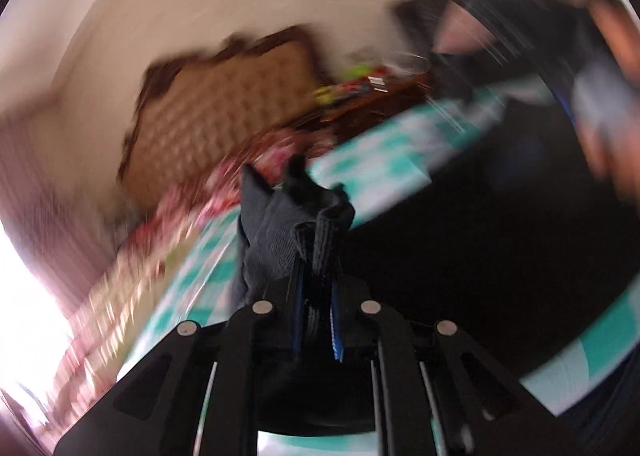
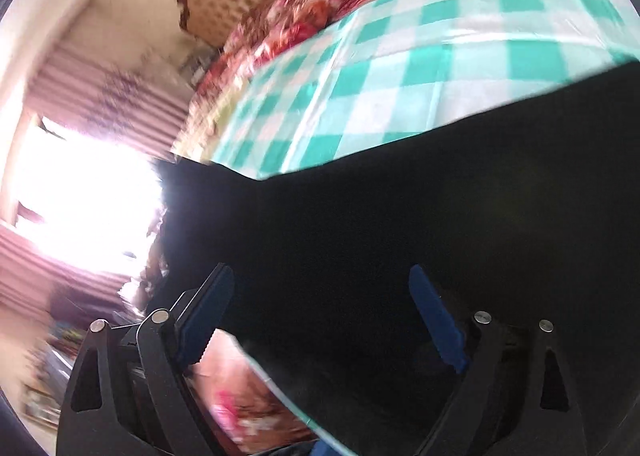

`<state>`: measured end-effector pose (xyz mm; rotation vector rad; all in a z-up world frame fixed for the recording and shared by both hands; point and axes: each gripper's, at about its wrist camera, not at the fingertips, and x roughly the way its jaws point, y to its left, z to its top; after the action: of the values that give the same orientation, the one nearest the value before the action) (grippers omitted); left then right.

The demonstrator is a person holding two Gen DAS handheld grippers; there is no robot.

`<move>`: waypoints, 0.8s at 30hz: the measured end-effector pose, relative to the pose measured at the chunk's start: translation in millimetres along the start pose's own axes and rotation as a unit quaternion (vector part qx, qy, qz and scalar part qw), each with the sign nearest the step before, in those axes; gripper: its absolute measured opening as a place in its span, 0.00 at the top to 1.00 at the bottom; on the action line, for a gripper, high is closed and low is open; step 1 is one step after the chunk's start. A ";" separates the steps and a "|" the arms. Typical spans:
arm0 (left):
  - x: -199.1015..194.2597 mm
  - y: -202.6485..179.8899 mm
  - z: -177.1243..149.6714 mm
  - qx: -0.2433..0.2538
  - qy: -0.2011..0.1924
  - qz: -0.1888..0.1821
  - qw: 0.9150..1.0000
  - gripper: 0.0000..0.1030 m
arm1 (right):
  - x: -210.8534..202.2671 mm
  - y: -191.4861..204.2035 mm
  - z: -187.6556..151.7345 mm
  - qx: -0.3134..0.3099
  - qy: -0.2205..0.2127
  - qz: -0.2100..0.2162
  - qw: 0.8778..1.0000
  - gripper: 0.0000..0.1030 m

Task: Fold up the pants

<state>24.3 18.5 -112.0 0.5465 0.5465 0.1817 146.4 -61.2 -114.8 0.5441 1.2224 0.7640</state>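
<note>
The pants are dark, almost black. In the left wrist view my left gripper [image 1: 316, 256] is shut on a bunched fold of the pants [image 1: 288, 224], held up above the rest of the pants [image 1: 460, 256] lying on the checked cloth. In the right wrist view my right gripper [image 2: 320, 296] is open, its blue pads [image 2: 434, 316] spread wide just over the dark pants [image 2: 400, 216]; nothing is between them. The other gripper and a hand show blurred at the top right of the left wrist view [image 1: 592, 96].
A teal and white checked cloth [image 2: 420, 56] covers the surface under the pants. A floral red blanket [image 2: 304, 8] and a tufted tan headboard [image 1: 224, 104] lie beyond it. A bright window with pink curtains [image 2: 88, 196] is at the left. Both views are motion-blurred.
</note>
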 end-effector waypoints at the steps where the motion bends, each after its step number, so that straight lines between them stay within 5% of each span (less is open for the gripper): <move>1: 1.2 -20.2 -3.9 0.031 0.000 -0.002 1.000 0.89 | -6.1 -7.5 -1.0 0.017 0.001 0.018 1.000 0.15; 6: 10.6 -70.3 -21.7 0.123 -0.002 0.022 0.992 0.90 | -8.1 -14.4 -5.2 0.024 0.017 0.025 0.999 0.15; 12: 10.7 -48.0 -8.0 0.070 -0.009 0.016 0.997 0.90 | 26.3 -6.1 -6.5 0.035 0.091 0.058 0.994 0.15; 18: 3.1 -44.0 -6.0 0.067 -0.028 0.012 0.997 0.90 | 73.1 8.0 13.0 0.026 0.141 0.065 0.988 0.17; 20: 1.2 -44.0 -4.3 0.068 -0.037 0.008 0.997 0.90 | 82.5 8.3 19.3 0.027 0.153 0.057 0.986 0.31; 22: -2.6 -46.6 -4.6 0.071 -0.045 0.001 0.996 0.90 | 87.3 12.3 25.2 0.009 0.156 0.054 0.986 0.61; 24: -4.8 -51.7 0.9 0.072 -0.054 -0.006 0.996 0.90 | 76.9 13.1 28.4 -0.010 0.142 0.047 0.989 0.71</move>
<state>21.8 -26.9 -137.1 0.6897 0.4594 0.1007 182.5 7.0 -145.4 0.4901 1.4577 0.9558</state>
